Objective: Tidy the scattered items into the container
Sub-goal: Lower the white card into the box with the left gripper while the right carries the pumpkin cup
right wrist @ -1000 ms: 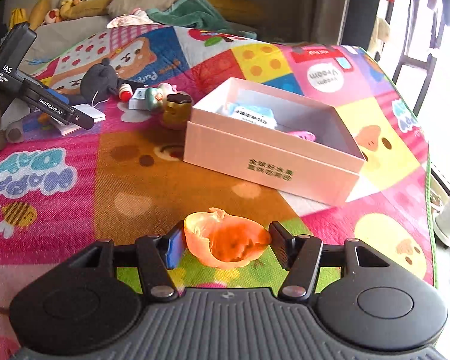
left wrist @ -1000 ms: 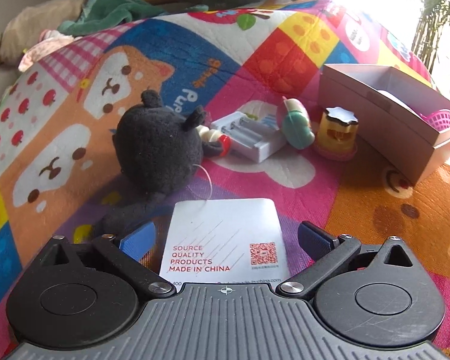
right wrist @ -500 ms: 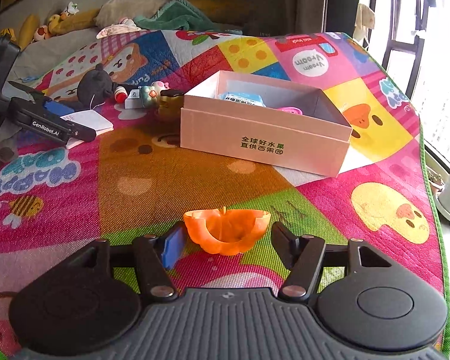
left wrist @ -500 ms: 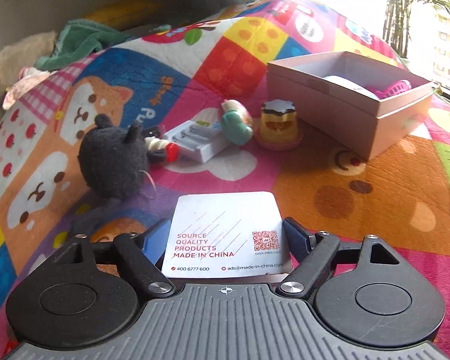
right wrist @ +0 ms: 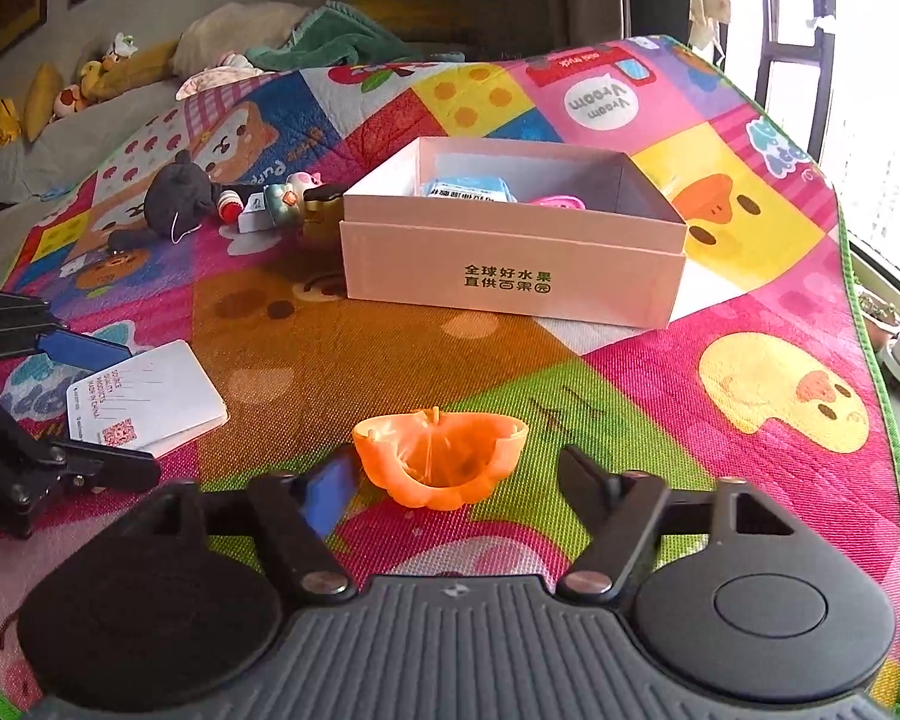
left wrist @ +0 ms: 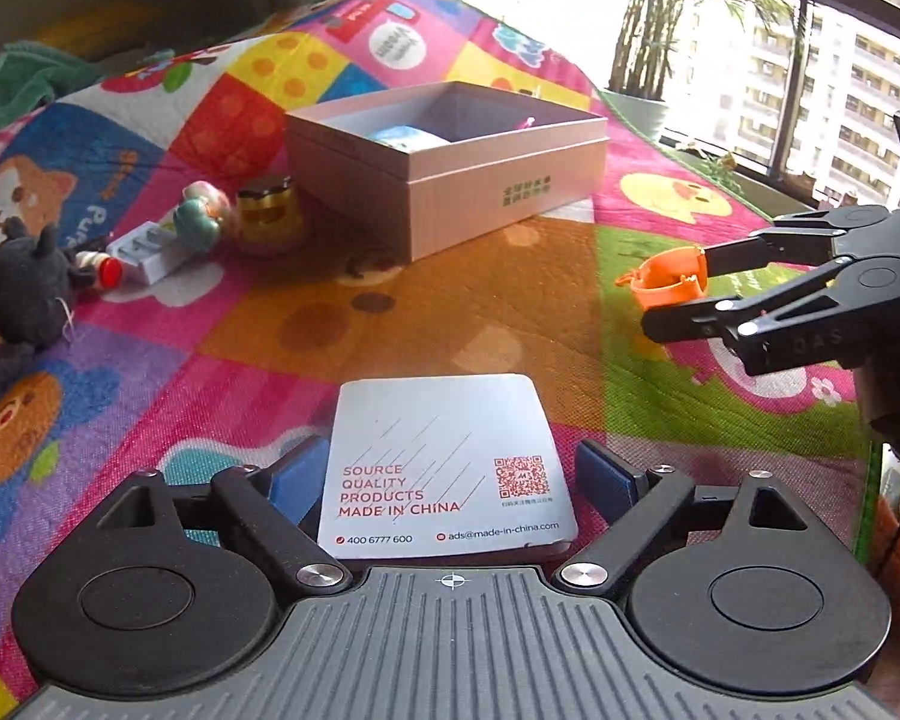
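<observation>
Pink box (left wrist: 498, 198) sits at 12 o'clock on the cartoon playmat (left wrist: 390, 324), with a sunny window (left wrist: 840, 60) at 1. The left tool (left wrist: 450, 468), just widening, loosely brackets a white card (left wrist: 438, 432). From the right side, the box is again at 12. The right tool (right wrist: 456, 480), just narrowing, flanks an orange cup (right wrist: 444, 462) without pinching it.

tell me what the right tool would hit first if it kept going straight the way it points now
Probably bare play mat first, since the right tool, with the orange cup between its fingers, points downward; the pink box lies further along. Depth is unclear.
</observation>
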